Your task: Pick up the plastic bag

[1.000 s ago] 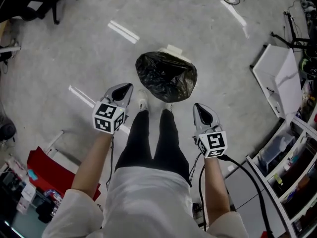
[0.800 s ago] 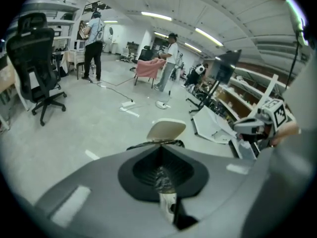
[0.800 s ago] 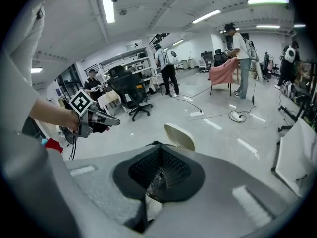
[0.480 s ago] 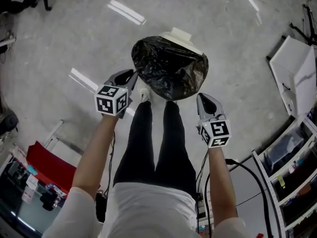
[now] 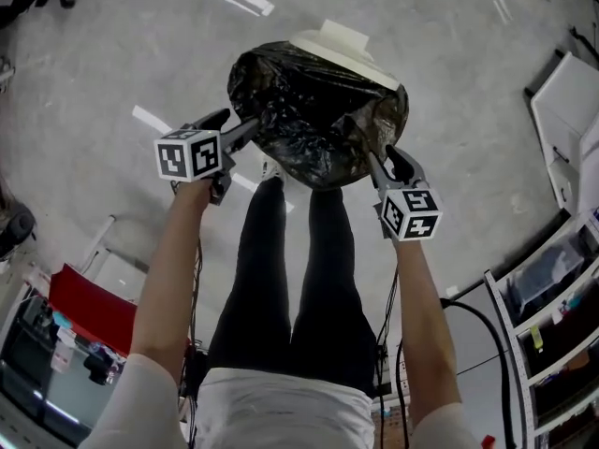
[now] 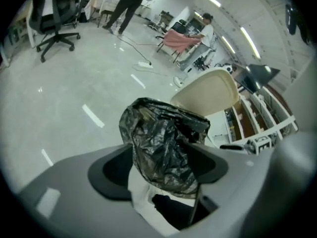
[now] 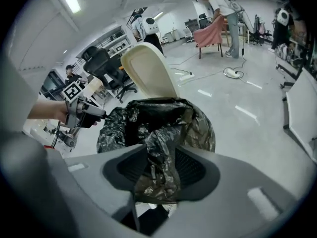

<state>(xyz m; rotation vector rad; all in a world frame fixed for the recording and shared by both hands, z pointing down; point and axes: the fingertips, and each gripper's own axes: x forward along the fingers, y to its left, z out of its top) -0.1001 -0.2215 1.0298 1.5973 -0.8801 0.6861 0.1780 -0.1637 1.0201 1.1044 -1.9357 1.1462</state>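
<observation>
At upper centre, left gripper and right gripper, jaws having just been opening, are straddling the rim of the plastic bag, unclenched; closing together on bunched folds seems best.

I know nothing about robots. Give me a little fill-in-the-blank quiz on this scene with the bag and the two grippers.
1. The plastic bag is ___ in colour.
2. The cream lid behind it is ___, not shut.
3. A fold of the ___ stands between the jaws of the left gripper and of the right gripper.
Missing words: black; open; bag.
Both grippers' jaws have just been opening.
</observation>
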